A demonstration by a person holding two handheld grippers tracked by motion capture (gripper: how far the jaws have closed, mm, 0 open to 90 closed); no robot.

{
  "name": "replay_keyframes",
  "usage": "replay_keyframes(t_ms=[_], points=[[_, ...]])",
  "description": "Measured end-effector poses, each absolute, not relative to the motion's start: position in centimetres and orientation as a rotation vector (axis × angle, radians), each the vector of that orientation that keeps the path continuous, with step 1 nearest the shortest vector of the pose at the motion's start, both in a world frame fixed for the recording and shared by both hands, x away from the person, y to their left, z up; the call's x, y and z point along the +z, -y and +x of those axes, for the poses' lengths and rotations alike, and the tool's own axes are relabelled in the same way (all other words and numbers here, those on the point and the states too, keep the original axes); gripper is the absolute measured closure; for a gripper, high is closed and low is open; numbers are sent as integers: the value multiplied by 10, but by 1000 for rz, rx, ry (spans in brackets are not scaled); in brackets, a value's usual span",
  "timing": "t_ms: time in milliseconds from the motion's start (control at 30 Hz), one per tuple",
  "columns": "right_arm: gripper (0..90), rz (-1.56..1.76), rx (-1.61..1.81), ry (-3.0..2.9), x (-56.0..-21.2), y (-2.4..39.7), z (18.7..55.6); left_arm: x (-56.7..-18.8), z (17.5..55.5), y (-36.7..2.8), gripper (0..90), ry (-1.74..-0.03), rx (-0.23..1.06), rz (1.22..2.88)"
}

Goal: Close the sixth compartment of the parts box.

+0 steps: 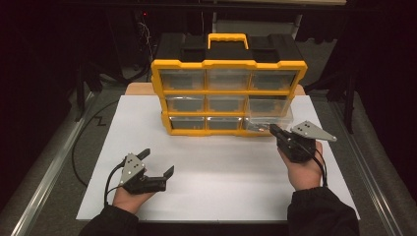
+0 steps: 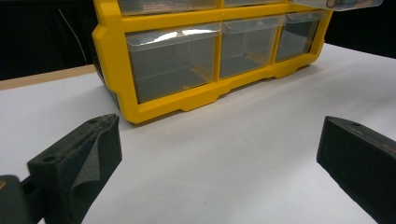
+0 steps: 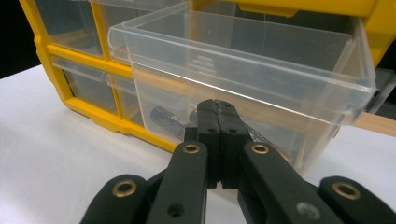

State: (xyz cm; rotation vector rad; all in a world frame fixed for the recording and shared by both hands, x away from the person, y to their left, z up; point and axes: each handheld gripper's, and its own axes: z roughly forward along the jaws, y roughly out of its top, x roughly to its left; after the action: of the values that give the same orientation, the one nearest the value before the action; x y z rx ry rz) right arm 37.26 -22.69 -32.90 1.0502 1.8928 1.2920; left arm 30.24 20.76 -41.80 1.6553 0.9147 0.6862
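Your right tool [image 3: 218,108], jaws pinched together, sits at the pulled-out drawer [image 3: 243,79] to work it, while your left tool [image 1: 156,164] waits wide near the tabletop's [image 1: 221,167] front edge.

The high view looks forward and down over the table [image 1: 206,162] — the yellow organizer [image 1: 228,96] stands far. Both gripper views face that organizer low — the right very close.

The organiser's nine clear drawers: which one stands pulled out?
The bottom-right drawer of the yellow organiser juts forward, at the shut right claw; the others sit flush.
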Motion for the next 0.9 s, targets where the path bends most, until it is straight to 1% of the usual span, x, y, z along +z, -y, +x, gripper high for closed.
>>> replay_keyframes(t_ms=[367, 900], points=[[900, 1032, 1284, -1881, -319, 221, 376, -418, 302, -208, 7, -914, 685, 1655], [900, 1045, 1267, -1876, -317, 219, 383, -418, 302, -208, 7, -914, 685, 1655]])
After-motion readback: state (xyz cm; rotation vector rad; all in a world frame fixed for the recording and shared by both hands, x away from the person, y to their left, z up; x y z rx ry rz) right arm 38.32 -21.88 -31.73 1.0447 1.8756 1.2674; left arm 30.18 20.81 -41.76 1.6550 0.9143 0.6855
